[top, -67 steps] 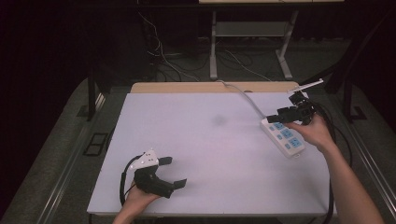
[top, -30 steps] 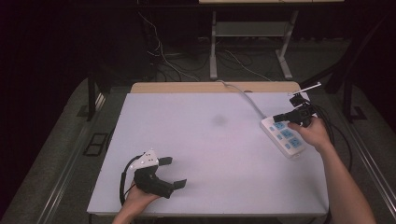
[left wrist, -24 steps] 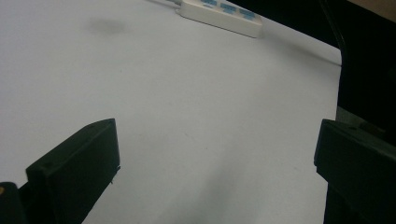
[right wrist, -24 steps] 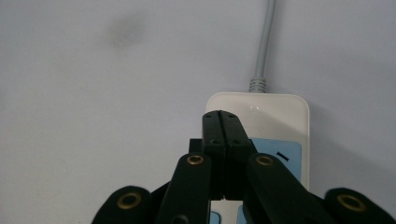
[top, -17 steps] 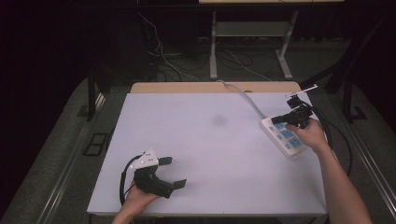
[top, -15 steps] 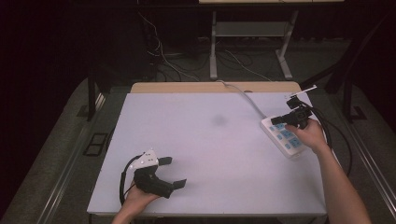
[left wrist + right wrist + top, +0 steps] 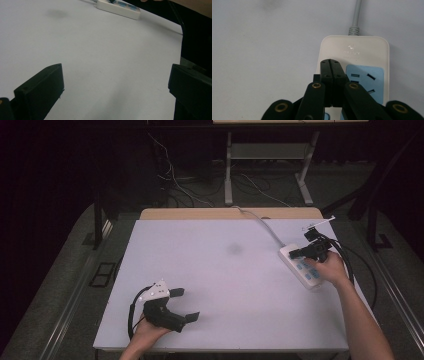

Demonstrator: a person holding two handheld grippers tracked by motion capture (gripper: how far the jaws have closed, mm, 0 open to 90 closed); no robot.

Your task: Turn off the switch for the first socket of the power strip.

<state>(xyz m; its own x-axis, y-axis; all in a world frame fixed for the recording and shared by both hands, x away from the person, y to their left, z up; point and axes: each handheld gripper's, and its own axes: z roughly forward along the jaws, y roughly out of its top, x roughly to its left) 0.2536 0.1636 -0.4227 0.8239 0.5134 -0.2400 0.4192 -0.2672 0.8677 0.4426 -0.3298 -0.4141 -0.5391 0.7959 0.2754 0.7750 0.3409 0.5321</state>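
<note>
A white power strip with blue socket faces lies near the table's right edge, its grey cable running off to the back. My right gripper hovers over the strip's cable end, jaws pressed together with nothing between them. In the right gripper view the shut tips sit above the strip, just left of a blue socket. My left gripper rests at the table's front left, jaws wide apart and empty. The strip is far off in the left gripper view.
The white table top carries a faint dark smudge near its middle. A wooden strip edges the far side. Cables and a metal stand lie on the dark floor behind.
My right gripper has drifted slightly down toward the strip's cable end. The left gripper has stayed put.
</note>
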